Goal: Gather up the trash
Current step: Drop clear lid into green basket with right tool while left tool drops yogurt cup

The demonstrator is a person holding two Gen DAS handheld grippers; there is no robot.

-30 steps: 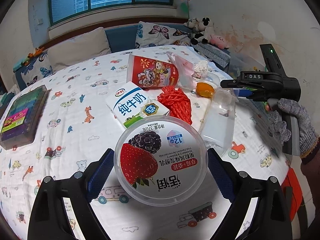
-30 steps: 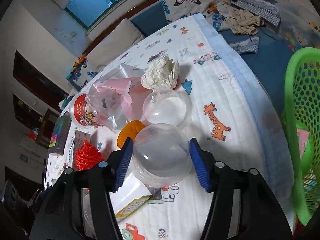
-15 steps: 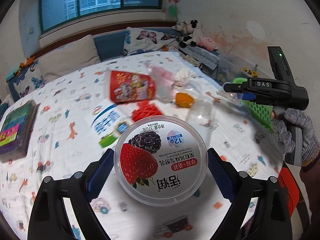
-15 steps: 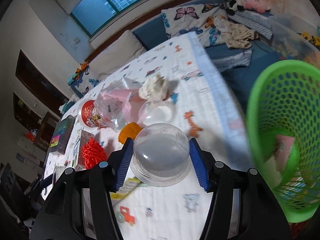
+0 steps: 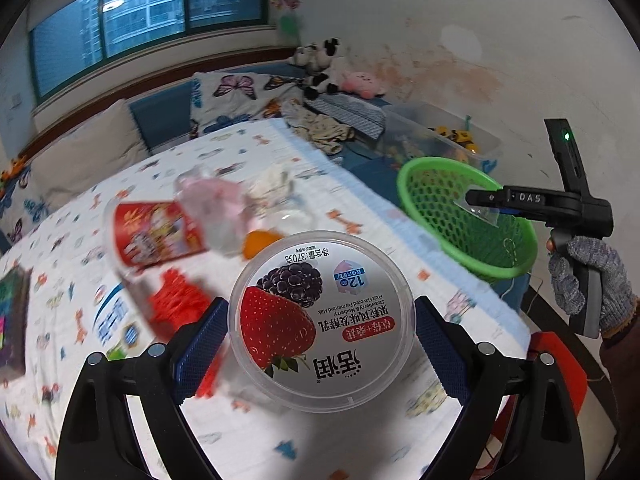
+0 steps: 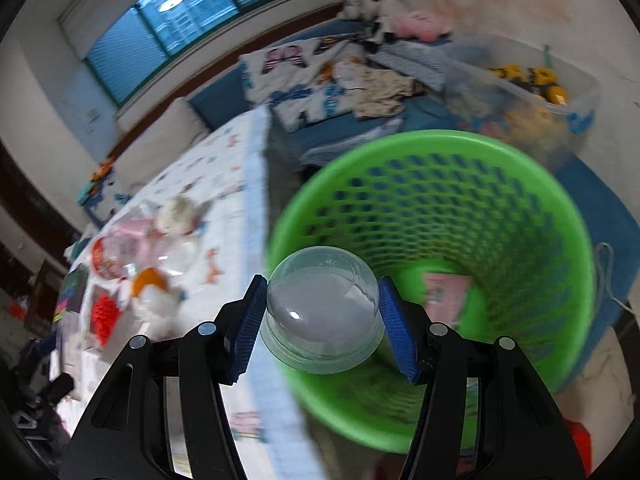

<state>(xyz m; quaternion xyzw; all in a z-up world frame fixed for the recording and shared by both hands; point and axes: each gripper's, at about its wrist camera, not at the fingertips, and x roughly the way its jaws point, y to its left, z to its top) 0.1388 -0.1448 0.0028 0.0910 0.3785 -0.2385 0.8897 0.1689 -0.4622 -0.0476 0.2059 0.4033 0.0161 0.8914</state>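
1. Left gripper [image 5: 320,322] clamps yogurt tub [image 5: 322,320], held above the table [image 5: 248,432].
2. Right gripper [image 6: 322,318] clamps clear dome lid [image 6: 322,312], over green basket [image 6: 460,200] mouth.

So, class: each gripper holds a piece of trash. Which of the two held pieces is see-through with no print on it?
The clear dome lid in the right gripper, over the green basket. The yogurt tub in the left gripper has a printed strawberry-and-mulberry label.

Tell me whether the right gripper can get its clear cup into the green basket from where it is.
Probably yes: the right gripper, shut on the clear cup, hangs at the green basket rim, its open mouth unobstructed.
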